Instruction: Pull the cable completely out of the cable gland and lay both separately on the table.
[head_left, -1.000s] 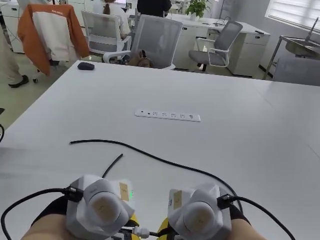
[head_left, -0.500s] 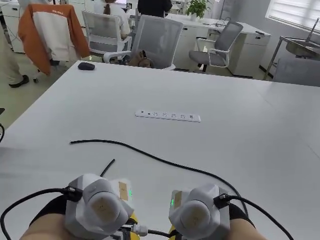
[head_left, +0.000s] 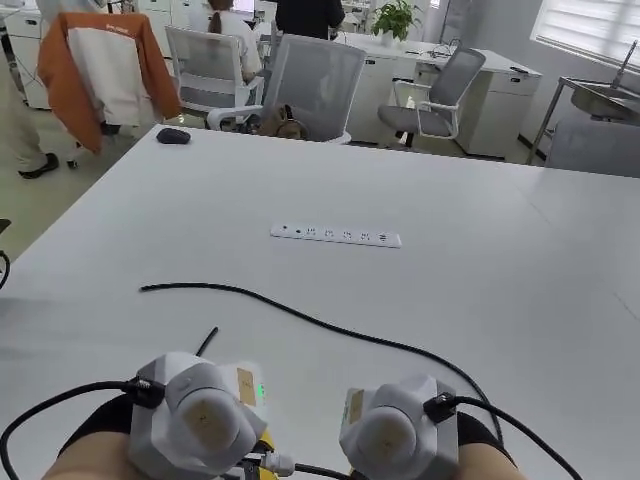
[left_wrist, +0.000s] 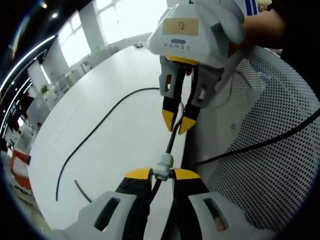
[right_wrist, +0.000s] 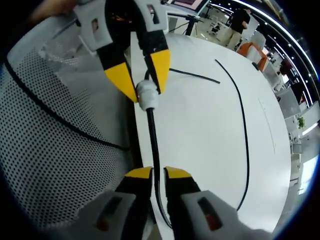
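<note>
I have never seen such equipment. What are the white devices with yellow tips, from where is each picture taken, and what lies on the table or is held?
There is no robot: a person holds two grippers, tools with two yellow-tipped fingers, one in each hand. The head view comes from a camera on the person's head; each round picture comes from a camera on one gripper. The left gripper is shut on a small white cable gland. The right gripper is shut on the black cable that runs through it. The rest of the cable curves over the white table, where a power strip also lies.
</note>
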